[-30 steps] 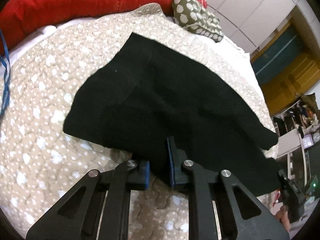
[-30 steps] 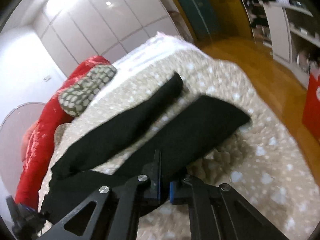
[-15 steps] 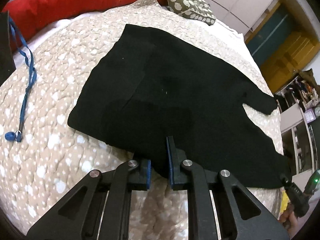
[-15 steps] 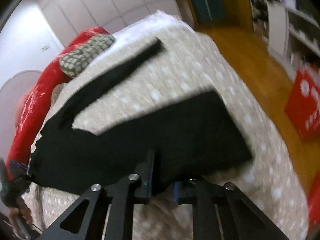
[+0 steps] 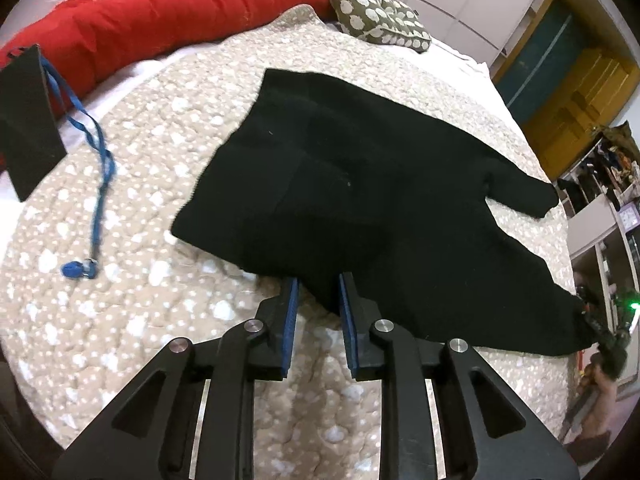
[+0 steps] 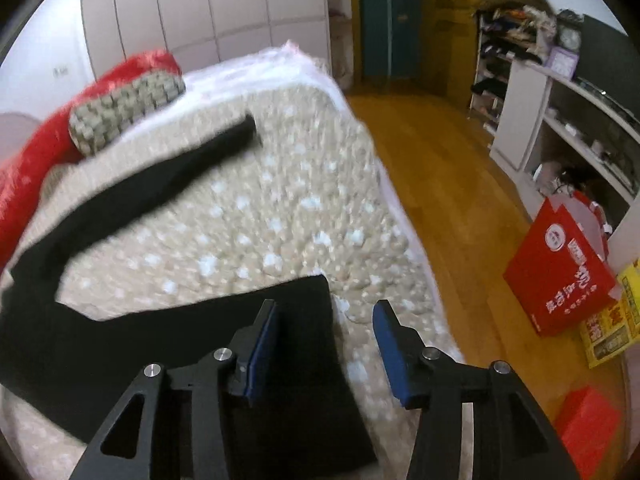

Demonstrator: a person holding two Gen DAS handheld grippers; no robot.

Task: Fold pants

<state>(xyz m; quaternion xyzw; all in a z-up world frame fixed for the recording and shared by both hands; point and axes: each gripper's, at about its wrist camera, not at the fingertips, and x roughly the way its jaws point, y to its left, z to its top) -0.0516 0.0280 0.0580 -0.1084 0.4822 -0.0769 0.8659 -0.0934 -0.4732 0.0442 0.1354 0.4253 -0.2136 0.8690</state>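
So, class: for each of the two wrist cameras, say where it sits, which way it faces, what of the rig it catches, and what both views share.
Left wrist: sits on the left tongs, looks across the bed at the waist end of the black pants; its open fingers straddle the near hem.
Right wrist: sits on the right tongs, looks along the bed edge toward the wooden floor; its open fingers hang over a pant leg.
Shared: the pants, the spotted quilt, the red blanket, the patterned pillow.

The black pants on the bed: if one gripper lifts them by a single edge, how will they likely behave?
Probably floppy: the black pants lie limp, following the quilt. Lifted by one edge, the two spread legs would likely dangle and swing apart. The knit-looking cloth seems unlikely to slip from the left gripper or the right gripper.
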